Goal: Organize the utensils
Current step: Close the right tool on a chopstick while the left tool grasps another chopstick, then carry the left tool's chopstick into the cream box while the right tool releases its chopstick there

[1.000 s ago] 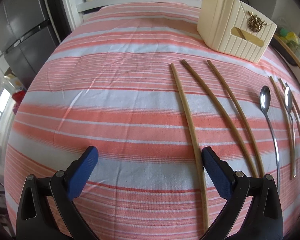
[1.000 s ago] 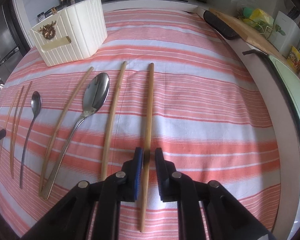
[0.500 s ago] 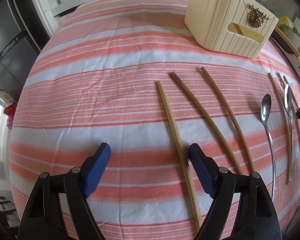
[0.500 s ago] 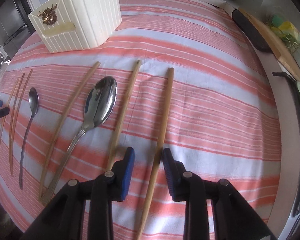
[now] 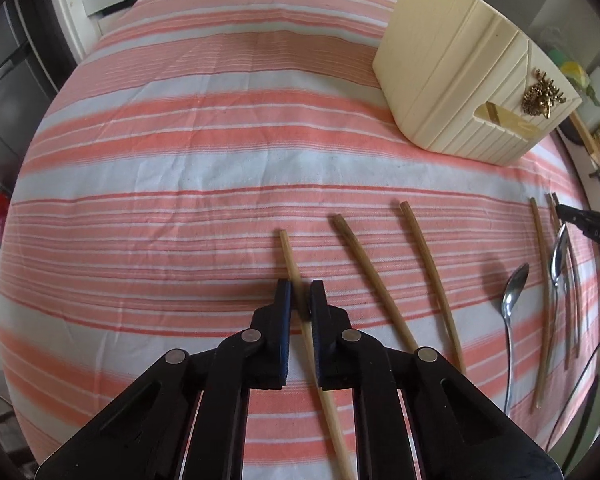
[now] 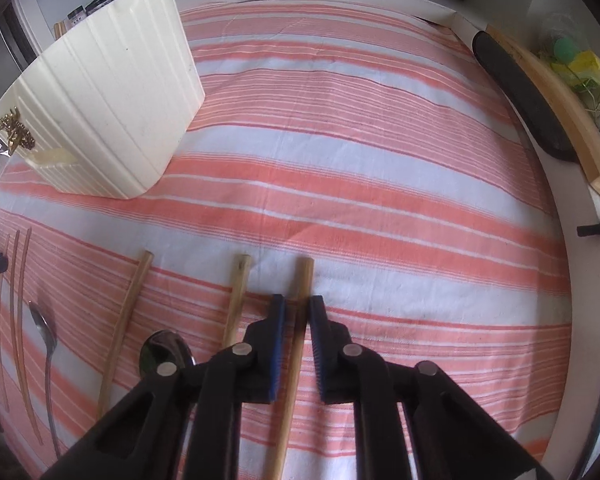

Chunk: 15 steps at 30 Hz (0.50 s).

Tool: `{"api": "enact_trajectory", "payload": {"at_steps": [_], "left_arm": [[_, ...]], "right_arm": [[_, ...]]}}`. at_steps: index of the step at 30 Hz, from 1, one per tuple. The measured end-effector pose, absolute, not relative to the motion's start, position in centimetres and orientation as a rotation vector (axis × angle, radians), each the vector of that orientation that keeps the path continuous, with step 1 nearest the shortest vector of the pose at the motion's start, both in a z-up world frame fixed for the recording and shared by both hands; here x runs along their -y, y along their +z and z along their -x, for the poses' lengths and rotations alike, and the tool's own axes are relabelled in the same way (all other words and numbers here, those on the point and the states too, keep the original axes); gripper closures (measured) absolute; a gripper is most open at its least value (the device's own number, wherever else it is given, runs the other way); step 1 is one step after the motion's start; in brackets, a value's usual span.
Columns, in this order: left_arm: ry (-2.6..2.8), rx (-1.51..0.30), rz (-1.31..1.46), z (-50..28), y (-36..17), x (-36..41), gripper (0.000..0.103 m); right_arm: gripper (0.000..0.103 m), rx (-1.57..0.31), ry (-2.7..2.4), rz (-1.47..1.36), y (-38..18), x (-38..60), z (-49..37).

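Left gripper [image 5: 300,294]: fingers nearly together, pinching leftmost chopstick [image 5: 287,252] partway along its length; stick flat on striped cloth [image 5: 180,168], far tip pointing away. Just right of it, two more chopsticks [image 5: 364,264] [image 5: 424,248], apart from each other and angled alike. Further right: small spoon [image 5: 514,292], bowl end away, then a thin chopstick [image 5: 540,264], large spoon [image 5: 559,256] w/ more thin sticks packed close beside it; can't tell which touch. Other tool's tip [image 5: 584,222] pokes in at right edge above that cluster. Cream holder [image 5: 460,92], ribbed, gold ornament on front, stands upright at far right, well apart from the row.

Right gripper [image 6: 297,306]: fingers drawn in close around rightmost chopstick [image 6: 303,276]; small gap visible each side, so contact not certain. Next chopstick [image 6: 238,280] sits just left of left finger, near it. Large spoon's bowl [image 6: 162,354] partly hidden behind gripper body. Further left: another chopstick [image 6: 136,288], small spoon [image 6: 44,328], three thin sticks [image 6: 20,280]. Holder [image 6: 100,112] upright far left. Dark oblong pad [image 6: 516,88] and wooden board [image 6: 560,112] along right counter edge, off cloth.
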<state>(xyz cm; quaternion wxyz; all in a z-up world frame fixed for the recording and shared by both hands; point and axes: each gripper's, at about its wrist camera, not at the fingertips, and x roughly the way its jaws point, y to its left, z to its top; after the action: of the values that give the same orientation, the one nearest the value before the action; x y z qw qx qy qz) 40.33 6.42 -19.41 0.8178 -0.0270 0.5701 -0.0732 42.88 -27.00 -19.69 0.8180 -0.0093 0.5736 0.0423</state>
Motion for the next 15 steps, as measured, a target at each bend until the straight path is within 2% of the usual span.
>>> {"api": "enact_trajectory", "payload": {"at_steps": [6,15], "left_arm": [[-0.16,-1.138,0.117,-39.6,-17.1,-6.8,0.099],[-0.233,-0.868,0.132,-34.0,-6.1,-6.6,0.099]], "right_arm": [[0.097,-1.112,0.117,-0.118,-17.4,28.9,-42.3],[0.097,-0.871,0.171,-0.167,-6.3,29.9,-34.2]]}}
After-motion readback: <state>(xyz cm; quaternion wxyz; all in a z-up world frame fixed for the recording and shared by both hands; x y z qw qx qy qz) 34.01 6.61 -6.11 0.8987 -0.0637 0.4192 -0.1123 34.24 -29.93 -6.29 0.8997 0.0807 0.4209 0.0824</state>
